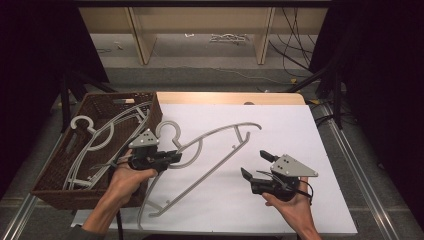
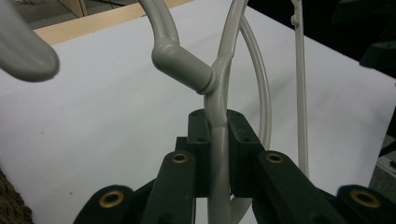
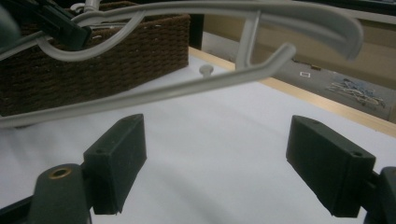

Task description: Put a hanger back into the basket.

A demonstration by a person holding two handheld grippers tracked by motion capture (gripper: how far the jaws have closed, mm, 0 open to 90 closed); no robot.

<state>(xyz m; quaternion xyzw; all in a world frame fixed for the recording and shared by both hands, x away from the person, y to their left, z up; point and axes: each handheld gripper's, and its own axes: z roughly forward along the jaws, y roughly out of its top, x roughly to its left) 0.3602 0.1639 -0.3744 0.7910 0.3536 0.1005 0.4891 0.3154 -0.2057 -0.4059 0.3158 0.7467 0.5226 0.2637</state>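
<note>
**On the white tabletop, one hanger gripped, one hand-held gripper wide**

Over the white tabletop (image 1: 280,125), the left hand-held gripper (image 1: 176,156) is clamped on a grey plastic hanger (image 1: 210,135), its jaws pinching the frame just below the point where the hook joins the shoulders. The left gripper view shows this closely: both black pads (image 2: 200,140) press on the grey bar, and the hook neck curves up and away to the left. Seen from the high view, the hanger stretches from that grip across the middle of the tabletop, its far shoulder tip pointing toward the right rear and its long lower bar running down toward the near edge.

To the right, the right hand-held gripper (image 1: 256,165) sits apart from the hanger with its jaws spread wide and nothing between them. In the right gripper view the hanger's end (image 3: 280,28) hangs above and beyond the open jaws, not touching them.

A brown wicker basket (image 1: 55,175) stands at the left edge, just beside the left hand, with more grey hangers (image 1: 95,135) lying inside it.
</note>
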